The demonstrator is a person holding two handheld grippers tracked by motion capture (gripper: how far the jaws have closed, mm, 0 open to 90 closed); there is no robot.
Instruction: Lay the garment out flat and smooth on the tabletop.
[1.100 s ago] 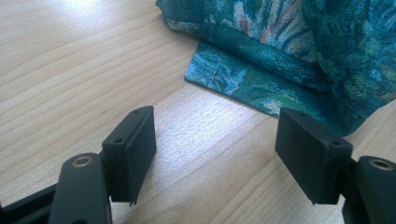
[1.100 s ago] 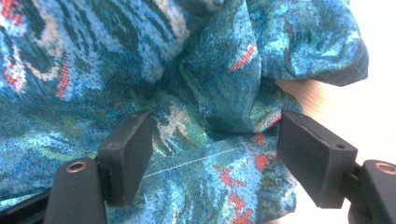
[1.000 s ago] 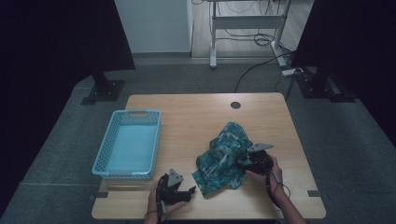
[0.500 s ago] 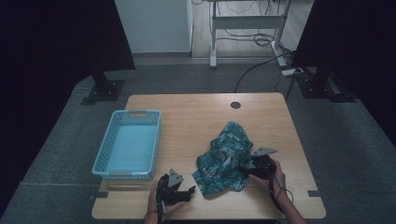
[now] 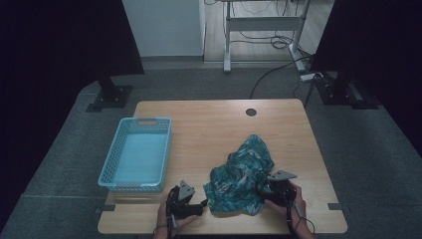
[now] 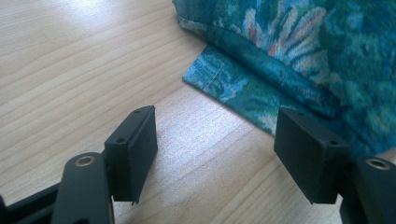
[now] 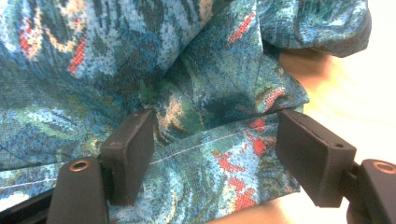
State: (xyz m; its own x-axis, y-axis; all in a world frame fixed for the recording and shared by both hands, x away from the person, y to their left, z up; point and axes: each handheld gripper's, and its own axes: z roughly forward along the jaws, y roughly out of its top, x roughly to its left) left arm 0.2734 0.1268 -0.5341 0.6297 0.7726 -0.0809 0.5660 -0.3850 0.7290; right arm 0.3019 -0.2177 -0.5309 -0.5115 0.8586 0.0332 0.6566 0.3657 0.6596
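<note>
A crumpled teal cloth (image 5: 241,174) with a red and cream pattern lies on the right half of the wooden table (image 5: 209,124). My right gripper (image 5: 264,188) is at the cloth's near right corner, pointing left into it. In the right gripper view the jaws stand wide, and the stitched hem of the cloth (image 7: 210,140) lies between the right gripper (image 7: 215,154) pads, which do not press on it. My left gripper (image 5: 201,204) rests open near the front edge, just left of the cloth. Between the left gripper (image 6: 215,149) jaws is bare wood, with a flat corner of the cloth (image 6: 233,88) just ahead.
A light blue plastic basket (image 5: 112,172) stands on the left side of the table. A round cable hole (image 5: 251,112) sits near the far edge. Beyond the table are a desk frame and floor cables.
My right gripper has slid toward the near edge of the table along the cloth's right side. The left gripper has stayed where it was.
</note>
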